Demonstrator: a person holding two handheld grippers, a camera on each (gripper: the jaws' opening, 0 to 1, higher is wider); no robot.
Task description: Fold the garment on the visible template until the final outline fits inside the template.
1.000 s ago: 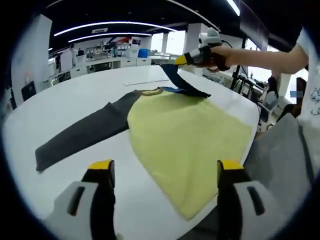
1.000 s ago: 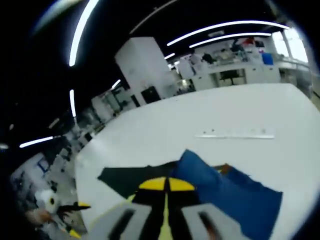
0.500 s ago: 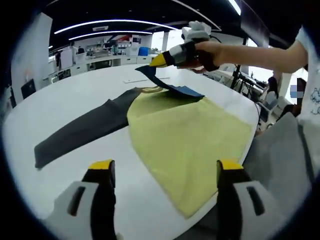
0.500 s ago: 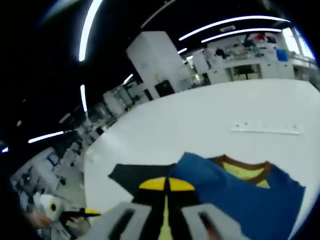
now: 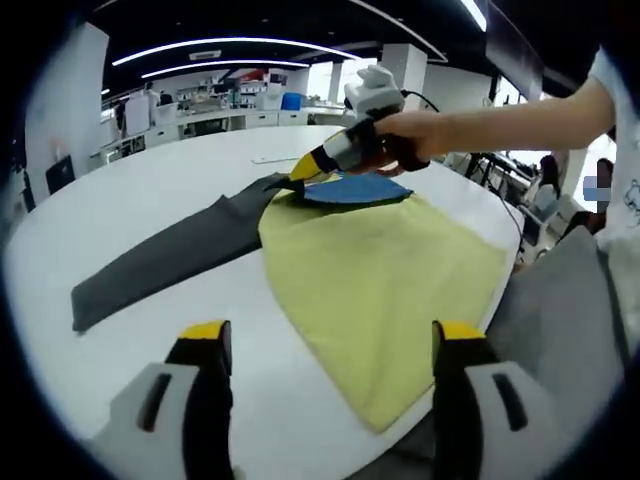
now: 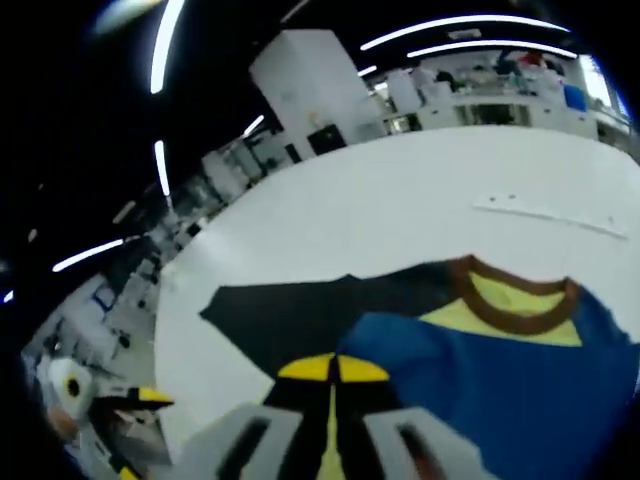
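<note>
Spread flat on the white worktop [image 5: 150, 190]: garment [image 5: 380, 280] with yellow body, brown collar [image 6: 505, 305], dark grey sleeve [image 5: 160, 262] stretched away from the collar across the worktop. Blue sleeve [image 5: 355, 190] folded over the yellow body just beside the collar, pinched between the pressed-together yellow tips of the right gripper [image 5: 300, 172], held low over the collar by a hand [image 5: 405, 145]. In the right gripper view, right gripper [image 6: 333, 368] clamped on the blue sleeve [image 6: 500, 390], grey sleeve [image 6: 300, 315] beyond it. Left gripper [image 5: 325, 340] spread wide, holding nothing, hovering near the yellow hem, far from the collar. White strip [image 6: 555, 212] lying on the worktop beyond the collar.
</note>
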